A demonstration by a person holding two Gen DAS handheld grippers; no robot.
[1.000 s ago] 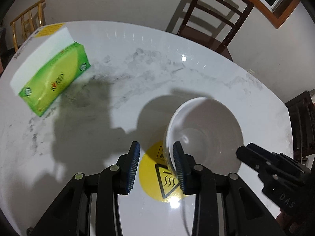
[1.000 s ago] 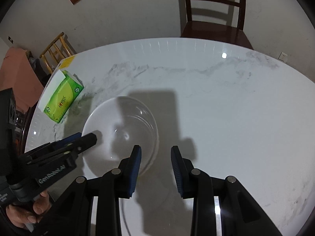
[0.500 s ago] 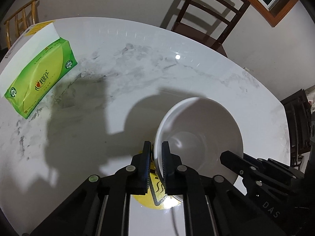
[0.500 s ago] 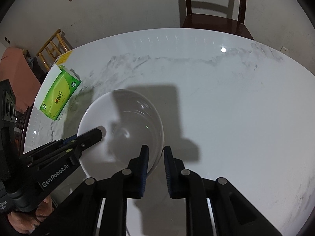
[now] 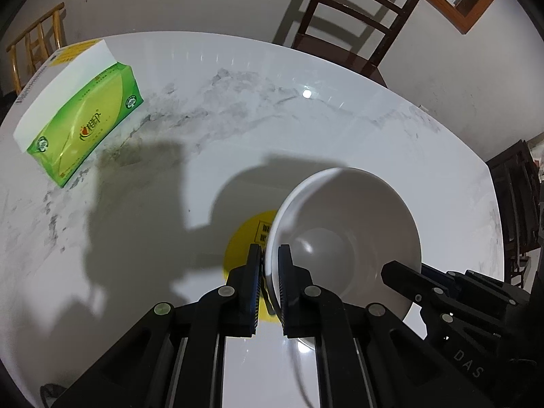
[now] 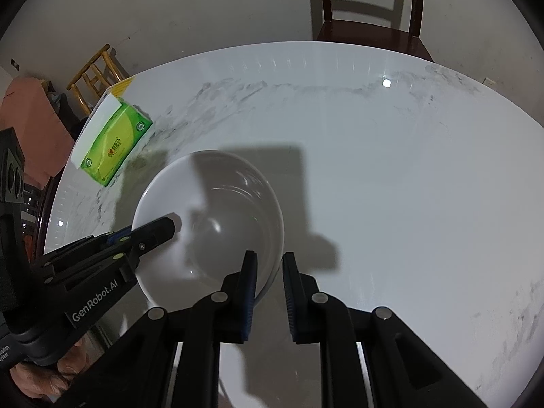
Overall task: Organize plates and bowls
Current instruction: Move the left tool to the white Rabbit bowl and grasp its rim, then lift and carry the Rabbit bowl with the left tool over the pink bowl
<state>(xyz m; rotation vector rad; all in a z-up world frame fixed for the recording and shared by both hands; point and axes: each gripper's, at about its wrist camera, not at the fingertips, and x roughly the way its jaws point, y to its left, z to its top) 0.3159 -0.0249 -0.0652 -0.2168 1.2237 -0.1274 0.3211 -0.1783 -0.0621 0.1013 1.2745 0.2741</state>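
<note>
Left tongs and right tongs each clamp the rim of the white bowl – near the worktop centre, tissue box at 10 o'clock – uneven lifting could tilt it free.

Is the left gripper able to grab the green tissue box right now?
Probably not. The left gripper is shut on the white bowl's rim, as is the right gripper. The tissue box lies apart across bare table.
</note>
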